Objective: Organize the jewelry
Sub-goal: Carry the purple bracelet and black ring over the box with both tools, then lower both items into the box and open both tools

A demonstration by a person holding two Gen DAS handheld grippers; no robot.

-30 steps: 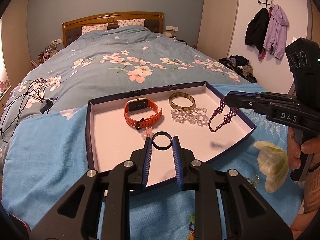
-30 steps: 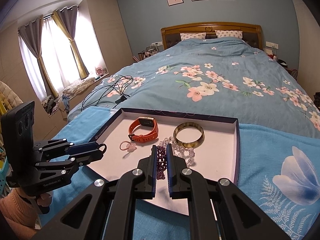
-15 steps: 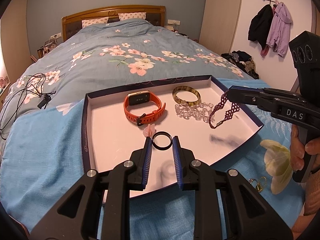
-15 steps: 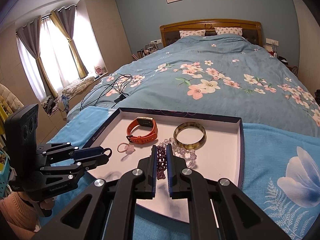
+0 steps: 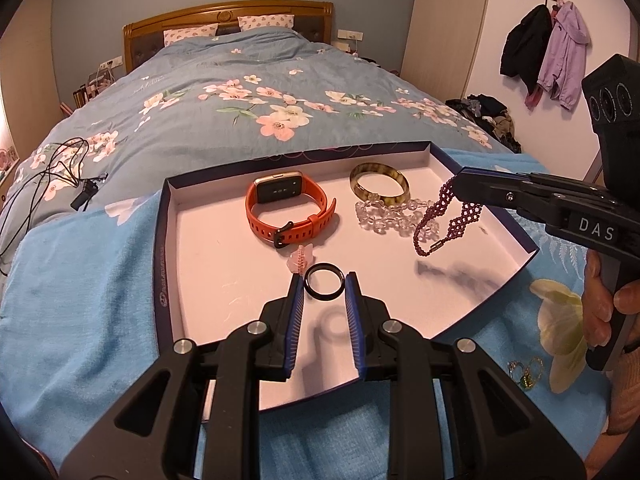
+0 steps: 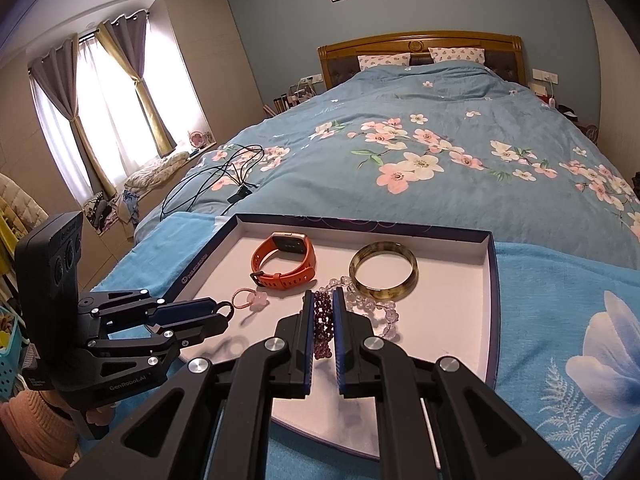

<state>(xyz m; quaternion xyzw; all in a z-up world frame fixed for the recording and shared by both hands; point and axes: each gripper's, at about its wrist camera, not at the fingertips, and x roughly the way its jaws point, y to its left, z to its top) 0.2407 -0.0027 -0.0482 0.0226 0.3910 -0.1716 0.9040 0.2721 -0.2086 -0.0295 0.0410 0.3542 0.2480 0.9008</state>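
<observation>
A shallow white tray (image 5: pixel 208 280) with a dark blue rim lies on the bed. In it lie an orange smartwatch (image 5: pixel 290 210), an amber bangle (image 5: pixel 379 184), a clear bead bracelet (image 5: pixel 386 218) and a small pink hair tie (image 5: pixel 301 260). My left gripper (image 5: pixel 323 286) is shut on a black ring (image 5: pixel 323 281) and holds it just above the tray's near part. My right gripper (image 6: pixel 323 306) is shut on a purple beaded bracelet (image 5: pixel 448 220), which hangs over the tray's right side by the clear beads.
The tray (image 6: pixel 492 300) rests on a light blue floral cloth (image 5: pixel 80 300) over the blue flowered duvet (image 5: pixel 240 100). A small gold-green trinket (image 5: pixel 526 372) lies on the cloth right of the tray. Black cables (image 5: pixel 52 176) lie on the duvet at left.
Both grippers have moved slightly forward and lower over the tray, each still holding its piece. The purple bracelet now hangs closer to the clear beads.
</observation>
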